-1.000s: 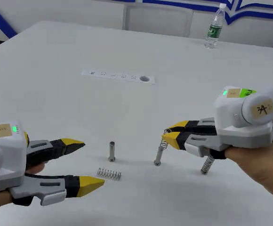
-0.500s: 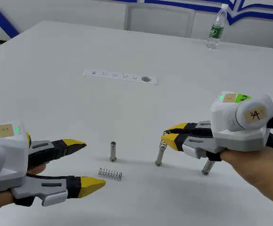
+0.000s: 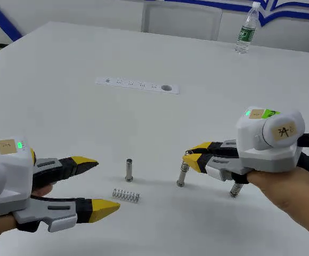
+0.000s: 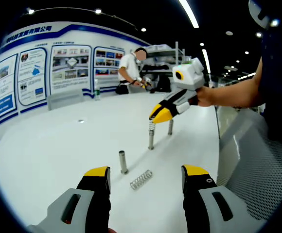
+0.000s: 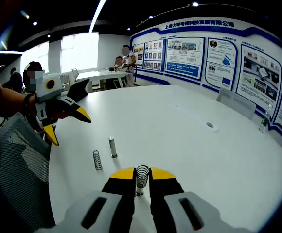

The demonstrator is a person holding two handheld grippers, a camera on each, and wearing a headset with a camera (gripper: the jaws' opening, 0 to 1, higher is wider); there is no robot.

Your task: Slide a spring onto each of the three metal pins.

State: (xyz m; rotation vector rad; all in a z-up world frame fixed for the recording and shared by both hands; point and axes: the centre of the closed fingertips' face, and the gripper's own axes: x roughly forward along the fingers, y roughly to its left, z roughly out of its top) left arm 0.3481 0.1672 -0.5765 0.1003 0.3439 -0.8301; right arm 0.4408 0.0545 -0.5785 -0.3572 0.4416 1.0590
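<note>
Three short metal pins stand on the white table [image 3: 64, 122]. The left pin [image 3: 128, 169] [image 4: 123, 161] [image 5: 112, 146] is bare. A loose spring [image 3: 125, 196] [image 4: 141, 179] [image 5: 96, 159] lies just in front of it. My right gripper [image 3: 188, 156] [image 5: 141, 174] is shut on a spring [image 5: 141, 175] at the top of the middle pin [image 3: 182, 175] [image 4: 151, 137]. The right pin [image 3: 235, 189] carries a spring and is partly hidden under my right hand. My left gripper [image 3: 107, 183] [image 4: 146, 171] stands open, low at the left, its jaws pointing at the loose spring.
A white power strip [image 3: 137, 85] lies across the middle of the table. A water bottle [image 3: 247, 28] stands at the far right edge. People are at another table [image 5: 107, 75] in the background, and a chair back [image 3: 181, 20] is behind the far edge.
My right gripper has dipped slightly with the spring over the middle pin. The left gripper and the loose spring have stayed put.
</note>
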